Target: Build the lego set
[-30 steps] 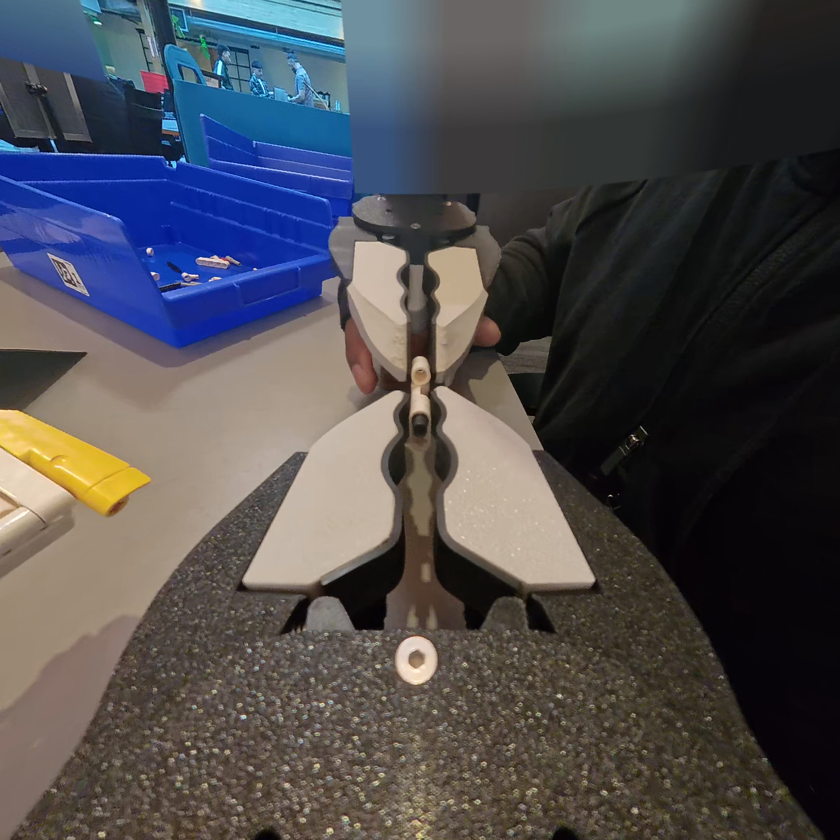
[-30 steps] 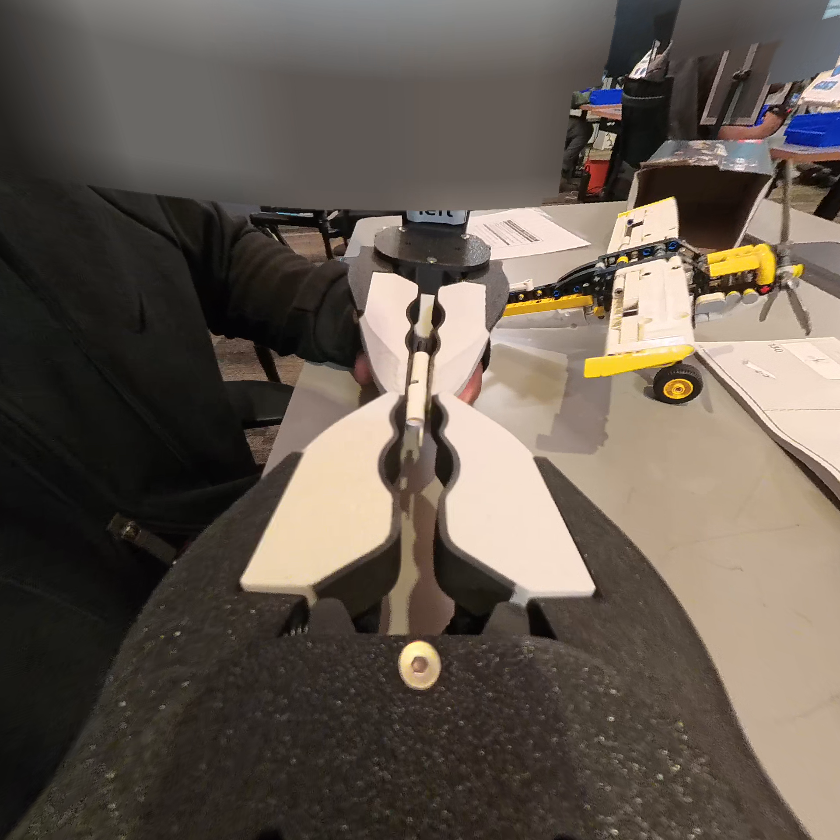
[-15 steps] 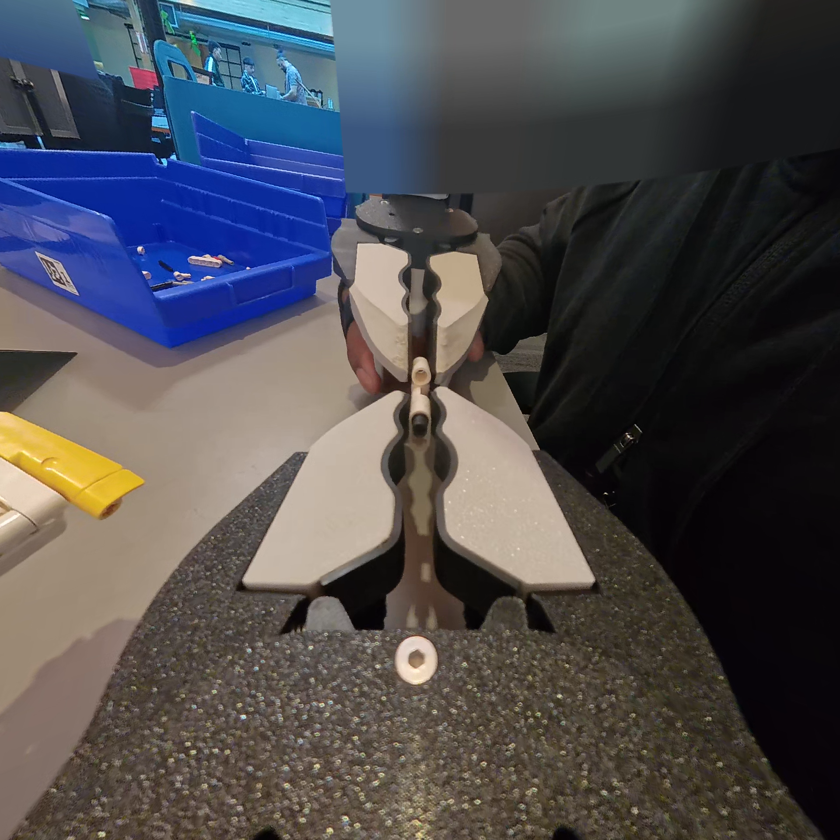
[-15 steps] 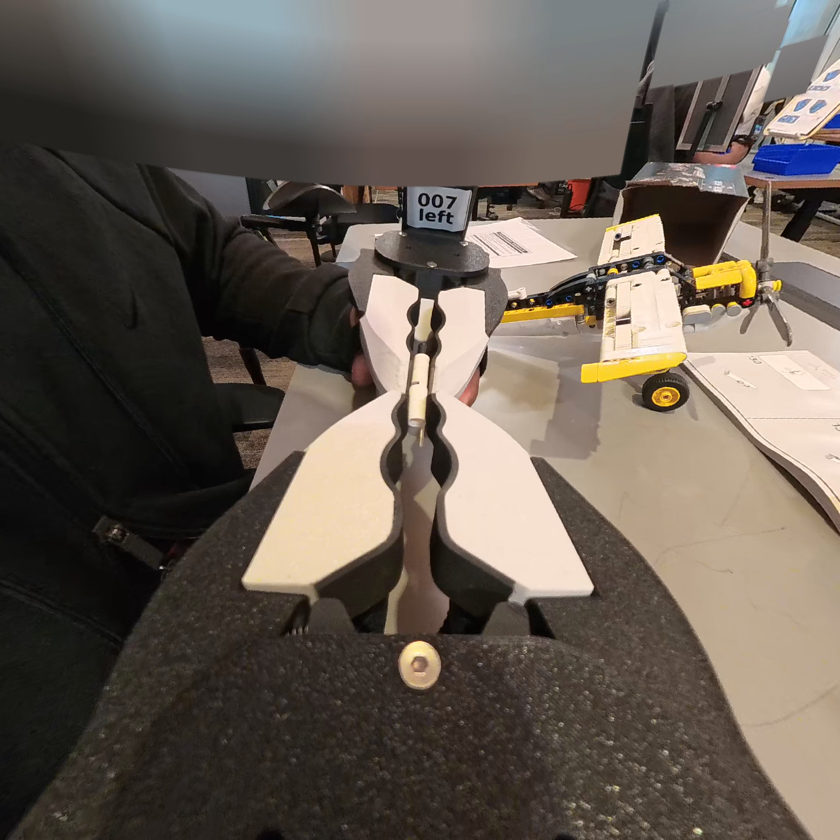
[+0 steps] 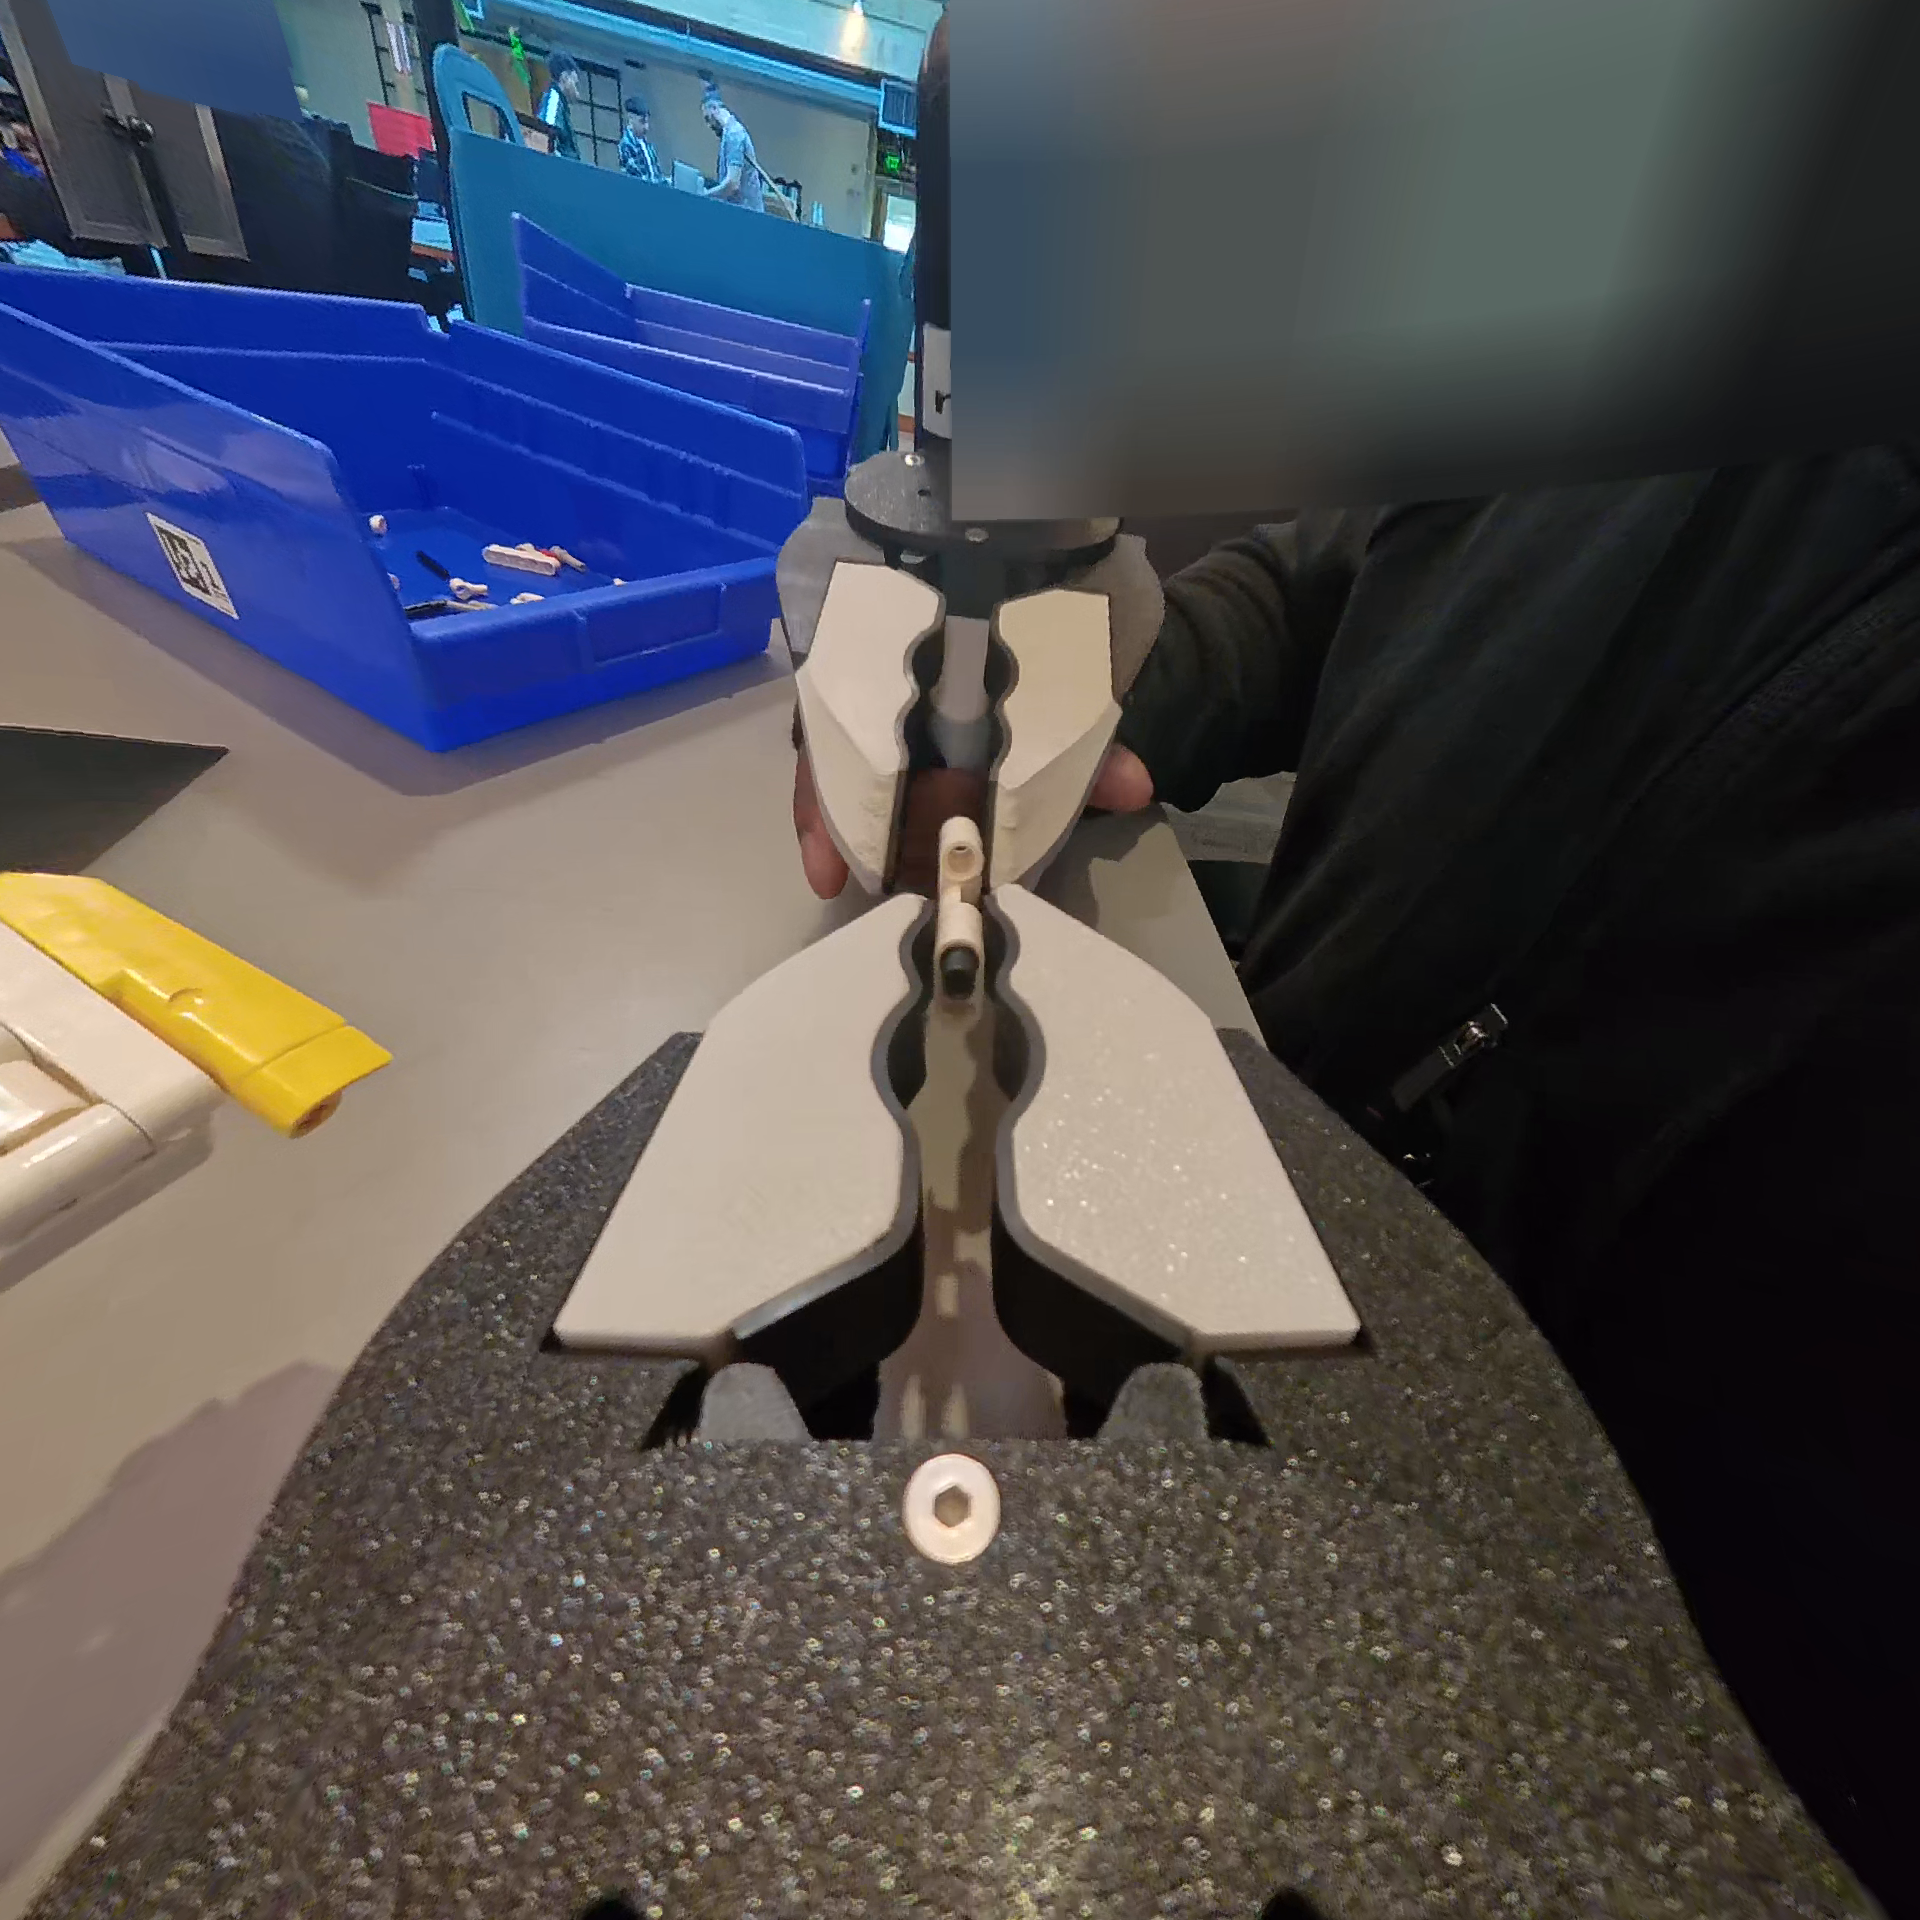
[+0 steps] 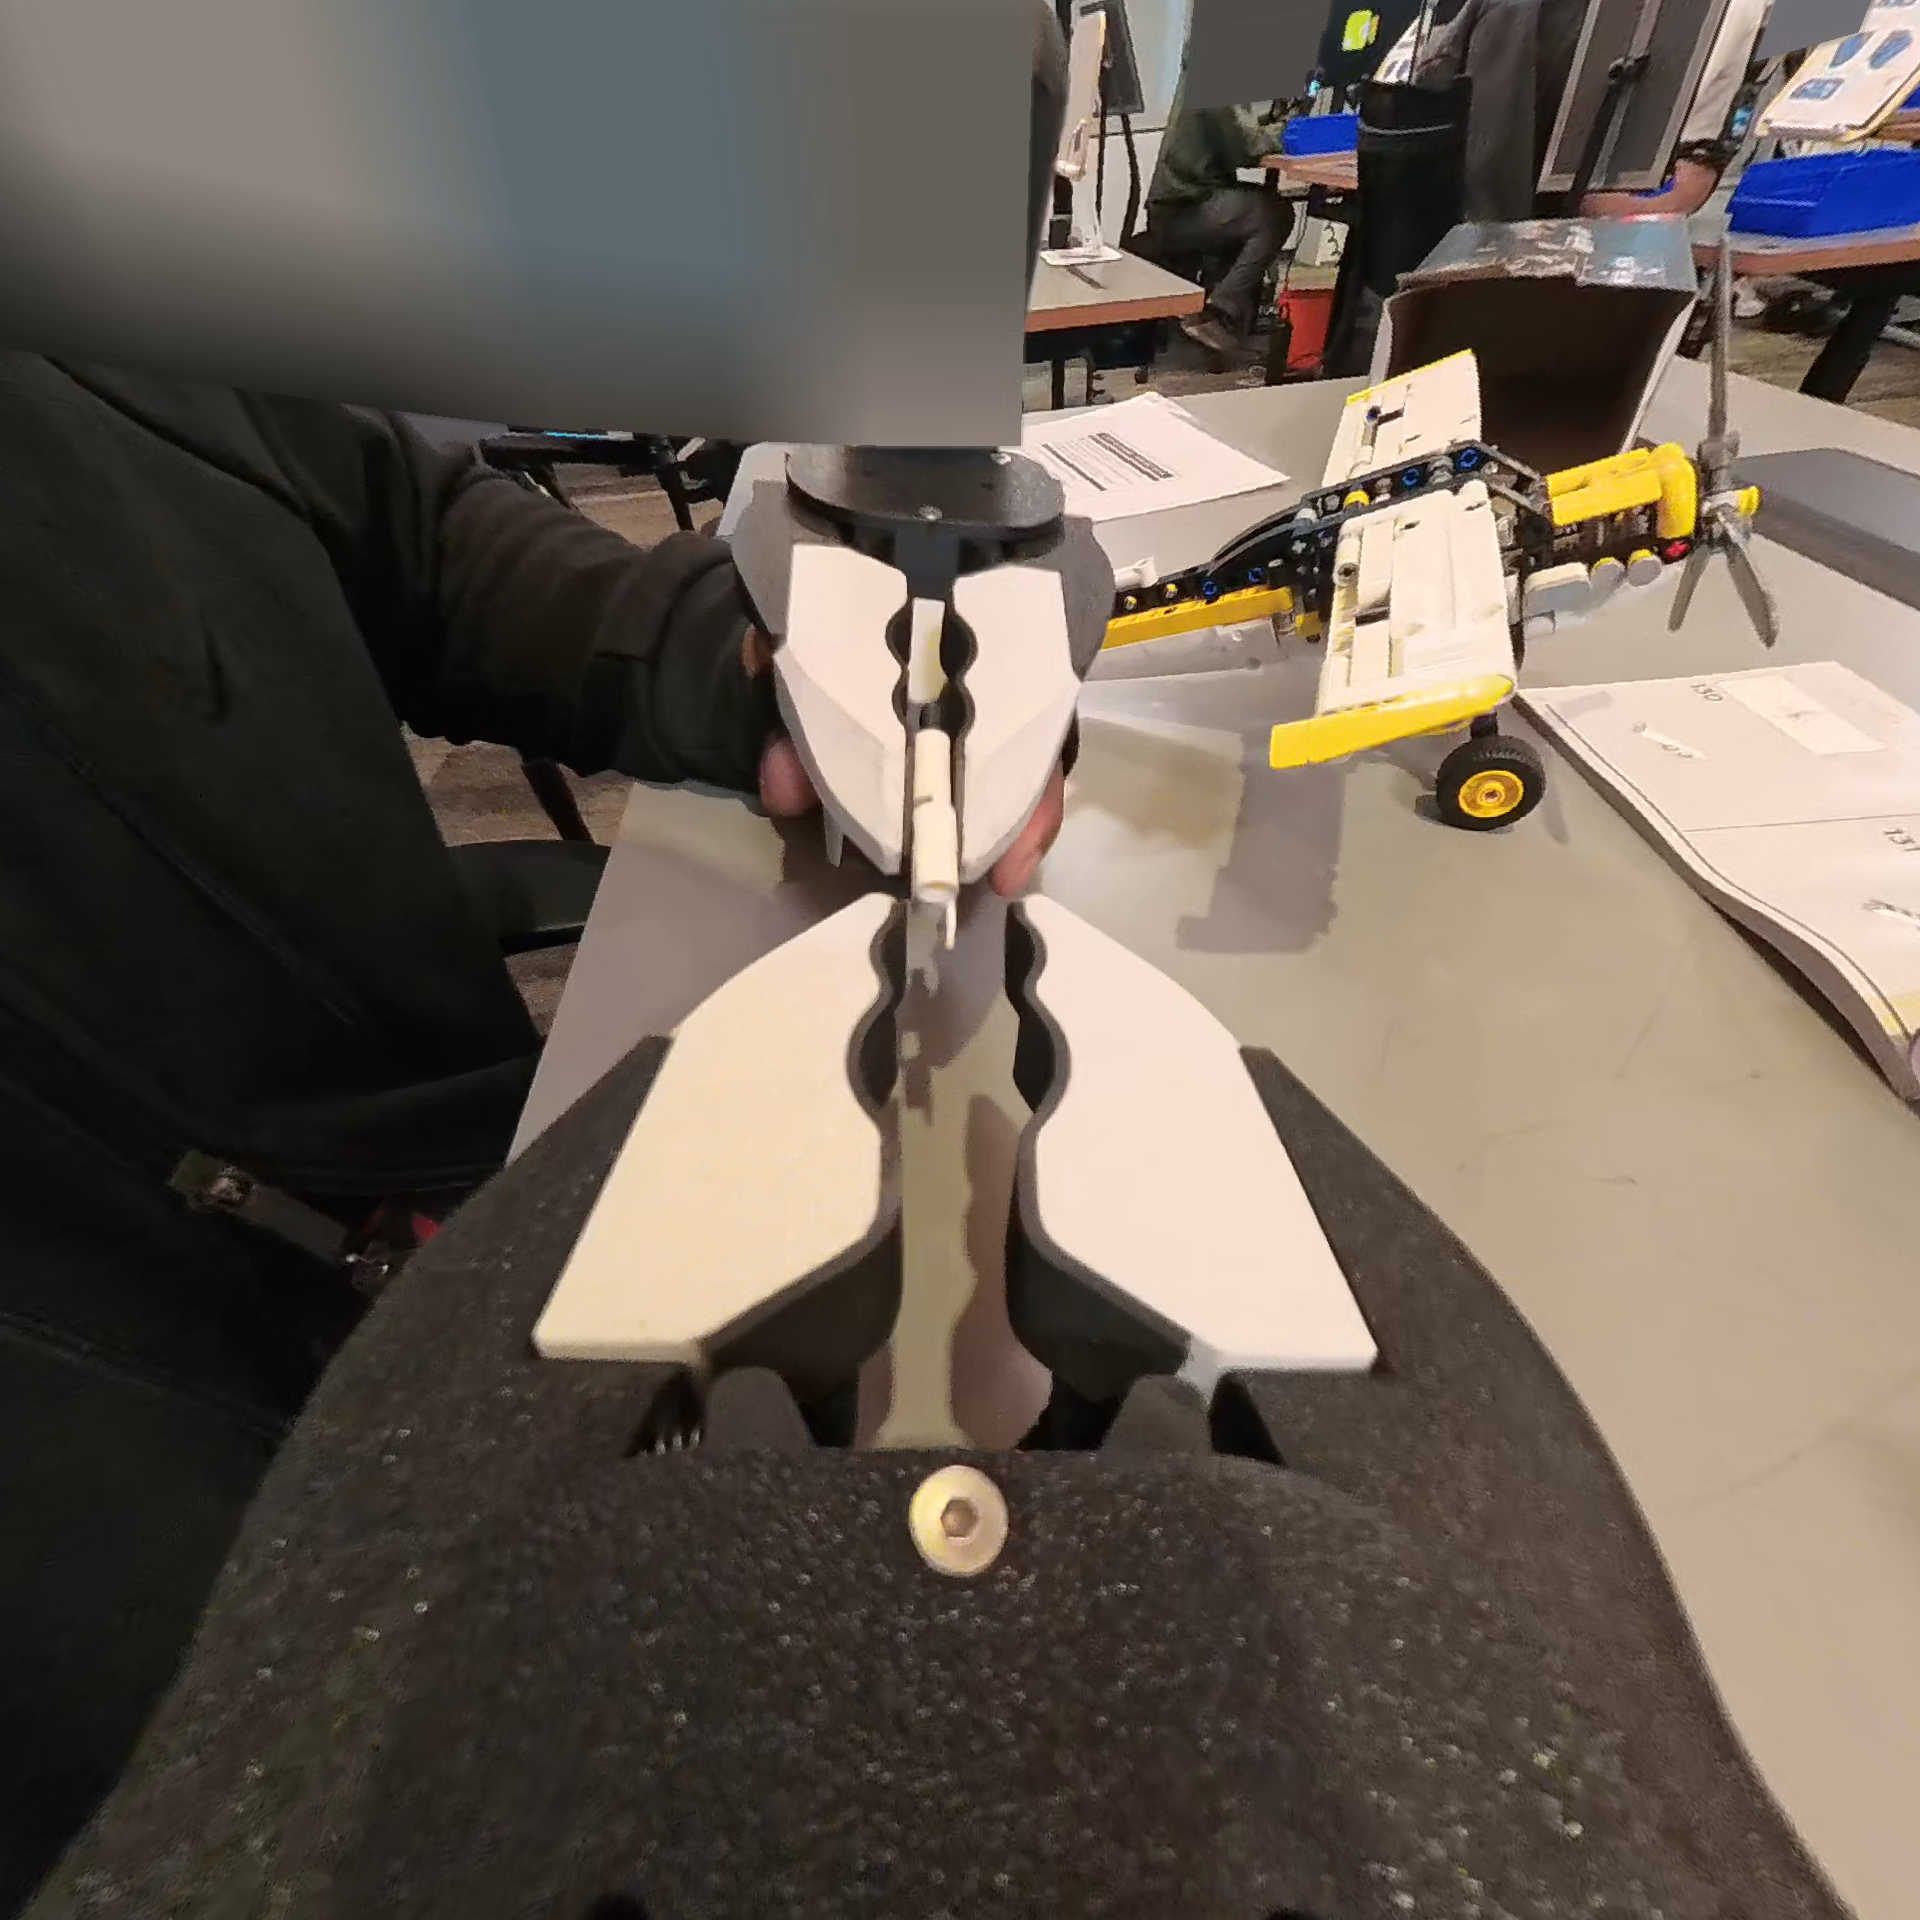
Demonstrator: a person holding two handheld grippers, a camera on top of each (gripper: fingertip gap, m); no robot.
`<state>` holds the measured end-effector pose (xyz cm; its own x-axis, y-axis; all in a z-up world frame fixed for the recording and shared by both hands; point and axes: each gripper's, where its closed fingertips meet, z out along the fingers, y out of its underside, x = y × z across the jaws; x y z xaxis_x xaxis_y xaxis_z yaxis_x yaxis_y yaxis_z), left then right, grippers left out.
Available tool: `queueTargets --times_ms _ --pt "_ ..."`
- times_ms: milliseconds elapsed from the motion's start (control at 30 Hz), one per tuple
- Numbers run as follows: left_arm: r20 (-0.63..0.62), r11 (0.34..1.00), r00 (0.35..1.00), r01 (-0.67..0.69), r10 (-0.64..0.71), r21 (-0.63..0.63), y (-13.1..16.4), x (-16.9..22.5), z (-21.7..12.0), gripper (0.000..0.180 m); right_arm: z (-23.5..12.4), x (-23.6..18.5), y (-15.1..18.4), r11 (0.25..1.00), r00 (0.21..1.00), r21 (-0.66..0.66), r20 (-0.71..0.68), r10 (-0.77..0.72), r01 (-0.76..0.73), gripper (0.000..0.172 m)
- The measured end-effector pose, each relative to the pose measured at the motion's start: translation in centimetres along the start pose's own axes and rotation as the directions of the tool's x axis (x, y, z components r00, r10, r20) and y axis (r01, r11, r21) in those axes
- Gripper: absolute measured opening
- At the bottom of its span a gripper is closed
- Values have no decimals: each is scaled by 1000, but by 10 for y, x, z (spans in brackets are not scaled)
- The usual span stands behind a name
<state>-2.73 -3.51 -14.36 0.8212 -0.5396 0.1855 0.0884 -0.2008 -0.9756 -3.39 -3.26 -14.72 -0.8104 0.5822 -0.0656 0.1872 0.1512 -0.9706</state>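
My left gripper (image 5: 958, 906) is shut on a small cream connector piece (image 5: 958, 925) with a black pin (image 5: 956, 971) in its near end. The piece's far end sticks out past the fingertips. My right gripper (image 6: 951, 914) faces it tip to tip and is open. Its pads stand clear on both sides of the cream piece (image 6: 932, 821), which juts from the left gripper (image 6: 932, 871). In the left wrist view the right gripper (image 5: 951, 831) shows spread around the piece's far end without pressing on it. Both grippers hover above the grey table's near edge (image 6: 1351, 1039).
A blue bin (image 5: 260, 499) with several small parts stands at the back left. A yellow and white model plane (image 6: 1403, 603) sits on the table, its wing tip (image 5: 208, 1003) near the left gripper. An open booklet (image 6: 1766, 810), a paper sheet (image 6: 1143, 457) and a cardboard box (image 6: 1538, 312) lie beyond. The grippers are tip to tip, or close to it.
The right gripper's fingers, shut on the cream piece's far end before, have spread and let it go. The left gripper keeps its hold and has barely moved.
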Motion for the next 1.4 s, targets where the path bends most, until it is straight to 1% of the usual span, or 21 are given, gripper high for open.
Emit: queueTargets --times_ms 100,200,300,367,433,533,600,667,733,833,967,1100,1200,1333,1367,1400 --pt "7 1000 1000 -9 9 -21 3 0 2 8 3 -4 1 998 998 -19 15 -55 55 8" --pt "31 999 999 -26 26 -21 2 -2 2 9 2 -2 3 994 994 -36 5 -106 107 7" --pt "95 996 992 -87 84 27 -5 -7 -2 18 -3 7 9 983 985 -67 -29 -172 170 7" --pt "124 989 985 -129 119 73 -13 -8 -5 19 -8 16 16 969 972 -114 -61 -228 221 7" --pt "170 981 973 -171 154 89 -18 -12 -6 21 -12 27 25 941 948 -181 -92 -305 285 7" --pt "224 972 955 -219 196 85 -27 -18 -2 37 -16 45 39 873 890 -288 -118 -441 395 7" --pt "247 968 946 -236 209 85 -32 -22 3 43 -16 58 48 822 851 -361 -123 -511 441 7" --pt "254 965 943 -246 217 88 -36 -24 9 43 -13 66 56 784 825 -408 -116 -553 468 7" --pt "270 960 936 -262 227 100 -40 -26 15 43 -9 67 65 761 819 -434 -84 -567 482 8" --pt "285 951 927 -287 244 118 -45 -28 23 42 -6 65 66 735 801 -437 -54 -596 518 11" --pt "300 956 922 -281 244 84 -47 -33 33 43 -8 65 63 777 835 -407 -58 -548 481 19" --pt "330 956 910 -287 251 62 -52 -44 34 42 -18 72 55 846 884 -358 -105 -456 394 26" --pt "338 954 904 -295 260 57 -53 -51 34 35 -28 91 48 894 902 -329 -204 -381 304 31" --pt "315 962 921 -266 232 69 -42 -54 35 32 -35 129 35 944 872 -282 -403 -279 172 41" --pt "318 963 920 -261 228 65 -39 -56 35 25 -34 137 33 951 858 -274 -445 -258 144 44" --pt "326 964 917 -261 230 54 -35 -57 34 9 -33 146 31 956 841 -267 -484 -242 122 48"
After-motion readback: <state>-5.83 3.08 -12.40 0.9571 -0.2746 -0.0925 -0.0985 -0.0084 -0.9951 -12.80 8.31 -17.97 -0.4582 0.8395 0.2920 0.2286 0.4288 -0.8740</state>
